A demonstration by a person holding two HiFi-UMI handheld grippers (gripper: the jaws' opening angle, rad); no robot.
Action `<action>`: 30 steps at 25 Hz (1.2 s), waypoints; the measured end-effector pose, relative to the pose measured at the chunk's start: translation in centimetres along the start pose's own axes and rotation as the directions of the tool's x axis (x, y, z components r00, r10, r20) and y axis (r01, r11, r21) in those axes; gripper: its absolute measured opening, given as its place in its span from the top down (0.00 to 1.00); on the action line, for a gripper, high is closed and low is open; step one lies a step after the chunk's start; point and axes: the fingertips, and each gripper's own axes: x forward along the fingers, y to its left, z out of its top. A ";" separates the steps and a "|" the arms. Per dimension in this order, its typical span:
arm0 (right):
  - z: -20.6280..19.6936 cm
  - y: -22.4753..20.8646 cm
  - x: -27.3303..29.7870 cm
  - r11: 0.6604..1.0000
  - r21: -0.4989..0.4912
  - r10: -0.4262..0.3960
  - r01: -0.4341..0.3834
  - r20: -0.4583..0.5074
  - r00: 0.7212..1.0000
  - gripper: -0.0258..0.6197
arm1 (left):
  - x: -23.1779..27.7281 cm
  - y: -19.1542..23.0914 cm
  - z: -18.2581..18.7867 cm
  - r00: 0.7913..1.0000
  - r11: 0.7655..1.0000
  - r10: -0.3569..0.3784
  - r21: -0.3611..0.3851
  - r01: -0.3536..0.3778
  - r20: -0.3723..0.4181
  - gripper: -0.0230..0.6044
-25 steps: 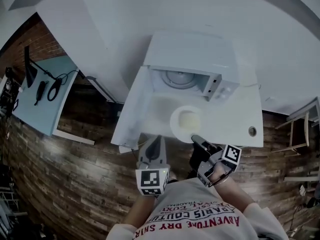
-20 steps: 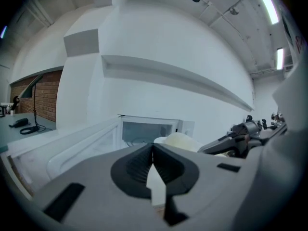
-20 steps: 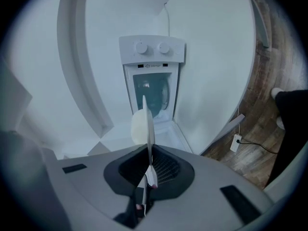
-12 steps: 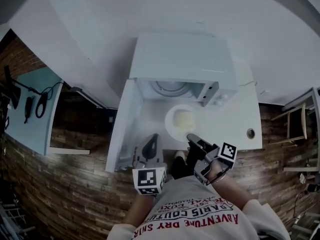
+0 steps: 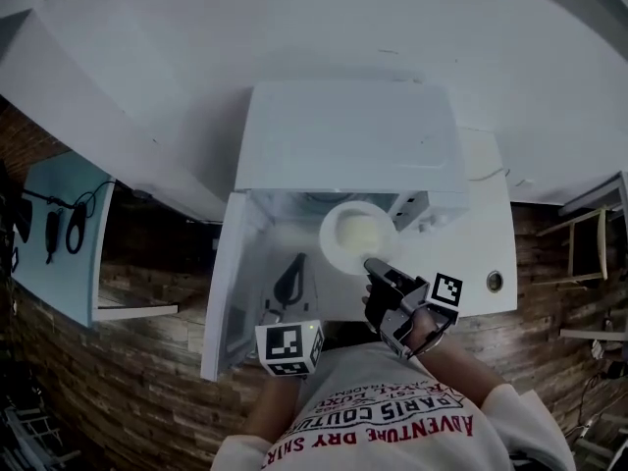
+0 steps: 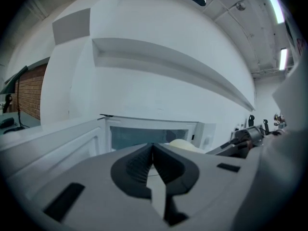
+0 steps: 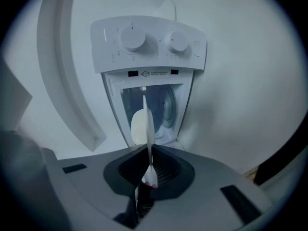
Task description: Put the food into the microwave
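The white microwave (image 5: 343,135) stands with its door (image 5: 228,283) swung open to the left. A white plate (image 5: 339,251) with a pale mound of food (image 5: 359,230) hangs at the mouth of the cavity. My right gripper (image 5: 370,265) is shut on the plate's near rim. In the right gripper view the plate (image 7: 147,121) is edge-on between the pads, with the food (image 7: 137,127) on its left and the cavity (image 7: 166,105) beyond. My left gripper (image 5: 297,260) is shut and empty, between the door and the plate. Its closed jaws (image 6: 153,146) point at the cavity.
The microwave's control panel (image 7: 149,42) has two knobs. A white table (image 5: 486,248) with a round hole (image 5: 495,281) holds the oven. A blue table (image 5: 59,234) with cables stands left, a chair (image 5: 589,243) right. A white wall lies behind.
Both grippers have moved forward toward the microwave. The plate with the food has gone from in front of the oven to the cavity's mouth.
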 end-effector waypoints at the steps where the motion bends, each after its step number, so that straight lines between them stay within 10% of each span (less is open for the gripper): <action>1: 0.4 -0.2 0.3 1.000 0.005 -0.007 0.007 0.000 1.000 0.92 | 0.5 0.1 0.0 1.000 1.000 0.003 -0.004 -0.003 0.000 0.95; 30: 8.1 -3.2 12.2 0.998 -0.070 0.021 -0.009 0.162 0.987 0.92 | 7.0 3.3 -3.8 0.993 0.999 -0.028 -0.022 0.026 -0.114 0.95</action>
